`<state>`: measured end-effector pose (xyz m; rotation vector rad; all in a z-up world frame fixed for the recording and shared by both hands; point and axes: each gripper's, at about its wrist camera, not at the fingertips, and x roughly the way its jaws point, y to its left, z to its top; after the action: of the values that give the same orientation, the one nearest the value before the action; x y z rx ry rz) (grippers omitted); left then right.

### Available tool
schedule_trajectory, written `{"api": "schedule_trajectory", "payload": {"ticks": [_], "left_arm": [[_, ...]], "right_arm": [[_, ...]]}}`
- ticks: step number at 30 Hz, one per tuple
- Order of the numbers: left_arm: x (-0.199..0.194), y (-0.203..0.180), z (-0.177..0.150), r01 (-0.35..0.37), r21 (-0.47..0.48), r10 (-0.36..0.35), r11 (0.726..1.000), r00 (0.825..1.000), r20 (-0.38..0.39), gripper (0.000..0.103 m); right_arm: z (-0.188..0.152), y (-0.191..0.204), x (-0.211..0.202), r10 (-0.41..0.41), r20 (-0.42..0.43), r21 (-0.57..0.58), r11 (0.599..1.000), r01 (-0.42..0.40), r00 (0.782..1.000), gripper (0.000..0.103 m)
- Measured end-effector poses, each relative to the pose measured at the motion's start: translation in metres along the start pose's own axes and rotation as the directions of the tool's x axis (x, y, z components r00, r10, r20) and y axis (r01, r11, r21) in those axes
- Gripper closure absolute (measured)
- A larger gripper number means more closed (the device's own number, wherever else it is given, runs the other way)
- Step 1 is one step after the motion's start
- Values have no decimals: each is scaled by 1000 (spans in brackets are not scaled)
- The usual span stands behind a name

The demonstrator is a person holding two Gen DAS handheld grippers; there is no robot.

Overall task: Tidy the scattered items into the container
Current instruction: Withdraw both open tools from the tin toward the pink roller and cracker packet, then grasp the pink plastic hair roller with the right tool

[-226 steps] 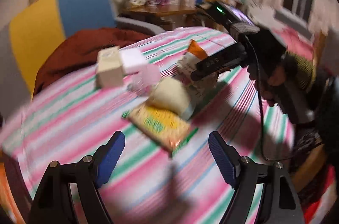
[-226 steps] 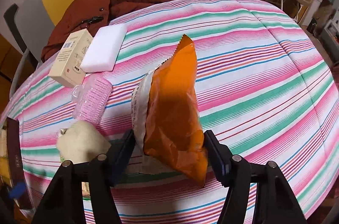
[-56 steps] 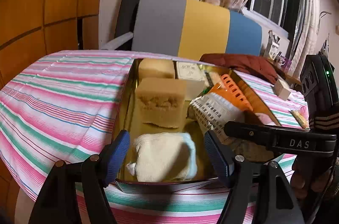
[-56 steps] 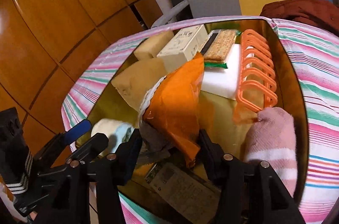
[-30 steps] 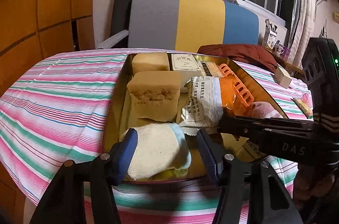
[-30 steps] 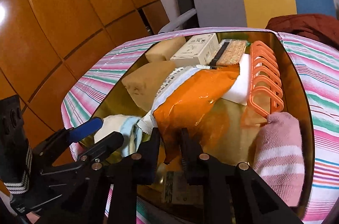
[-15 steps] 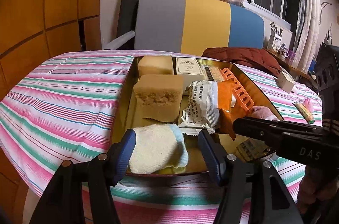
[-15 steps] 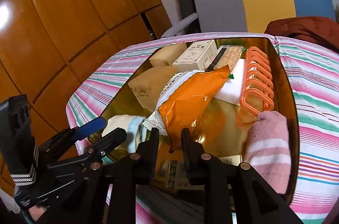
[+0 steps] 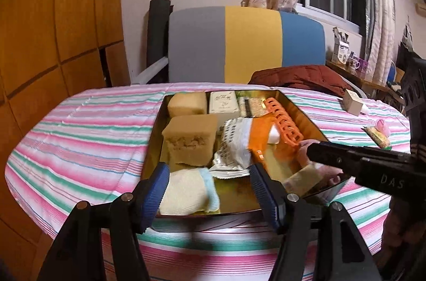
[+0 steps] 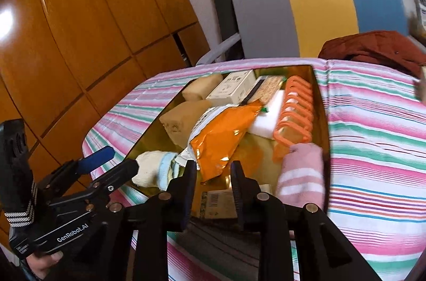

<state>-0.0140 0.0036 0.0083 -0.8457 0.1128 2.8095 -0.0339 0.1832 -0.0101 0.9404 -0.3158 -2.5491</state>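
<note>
Counter (image 9: 80, 137) under striped cloth carries the gold container (image 9: 153, 142), just ahead of both grippers and already crowded. Inside, beyond the left gripper (image 9: 209, 191), whose jaws have just been opening and stand half-wide with nothing pressed between them, lies the cream sock (image 9: 186, 191); the orange snack bag (image 10: 221, 134) lies just ahead of the right gripper (image 10: 213, 176), whose jaws are closed and empty. Only the left view shows what remains, far right of that gripper: a small box (image 9: 352, 102) and a snack bar (image 9: 376, 137). Both look light; the stiff box suits a grip across its sides, the crinkly bar likely across its middle.
</note>
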Motion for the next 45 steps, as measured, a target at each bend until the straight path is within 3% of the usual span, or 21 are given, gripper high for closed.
{"api": "schedule_trajectory", "payload": {"ticks": [7, 15, 29, 36, 45], "left_arm": [[-11, -29, 6, 29, 78, -31, 997, 999, 22, 38], [-14, -67, 9, 74, 162, -79, 984, 997, 25, 38], [-3, -146, 14, 182, 308, -190, 934, 982, -4, 38], [7, -181, 10, 233, 366, -235, 901, 971, -40, 38], [26, -213, -3, 293, 390, -274, 873, 956, -105, 38]], "right_arm": [[-3, -28, -35, -65, 67, 42, 997, 62, 996, 71], [-19, -86, -75, -175, 104, 165, 974, 157, 979, 71], [-58, -186, -138, -380, 83, 343, 879, 332, 921, 68], [-61, -221, -166, -464, 67, 359, 837, 412, 883, 68], [-42, -247, -184, -509, 25, 288, 828, 481, 861, 61]]}}
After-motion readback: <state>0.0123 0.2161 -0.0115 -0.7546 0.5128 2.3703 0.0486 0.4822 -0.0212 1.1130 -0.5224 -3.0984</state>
